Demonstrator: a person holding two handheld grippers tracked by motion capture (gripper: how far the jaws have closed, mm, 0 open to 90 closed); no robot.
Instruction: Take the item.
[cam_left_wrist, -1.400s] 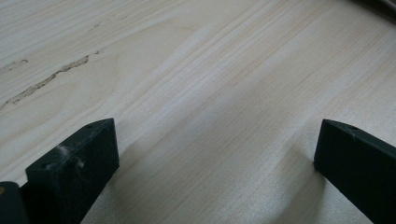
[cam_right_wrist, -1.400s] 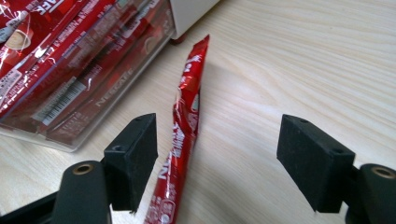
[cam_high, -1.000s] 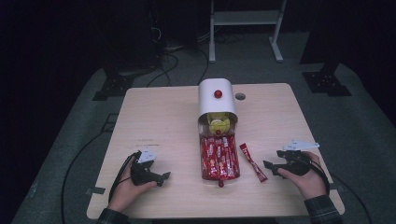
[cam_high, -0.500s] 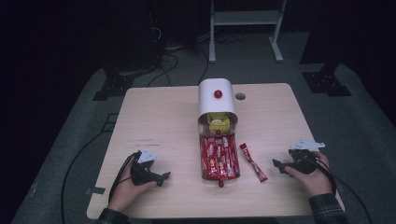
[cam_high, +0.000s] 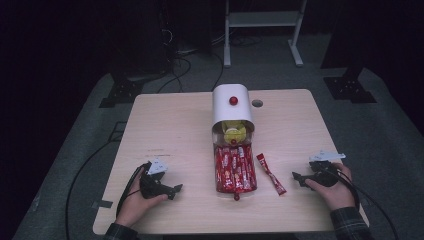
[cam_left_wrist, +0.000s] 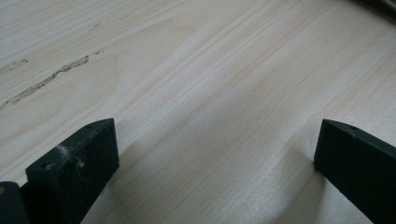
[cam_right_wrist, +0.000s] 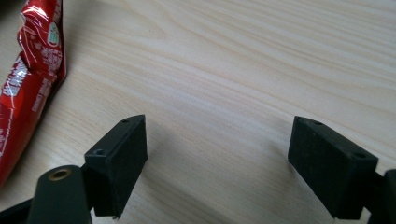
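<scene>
Since the earlier frames the right gripper (cam_high: 299, 178) has drawn back toward the lower right, away from the loose red foil sachet (cam_high: 270, 173) at lower centre. The left gripper (cam_high: 172, 190) rests at lower left. Both jaws gape empty over the pale wooden table (cam_high: 170, 125).

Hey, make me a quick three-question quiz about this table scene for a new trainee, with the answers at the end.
1. True or false: the right claw is shut on the loose red packet.
2. Which side of the tray of red packets does the loose packet lie on? A) the person's left B) the person's right C) on top of it
3. Fill in: the white dispenser has a red ____ on top.

Key
1. False: its jaws stand open over bare table, as do those of the left claw.
2. B
3. knob
</scene>
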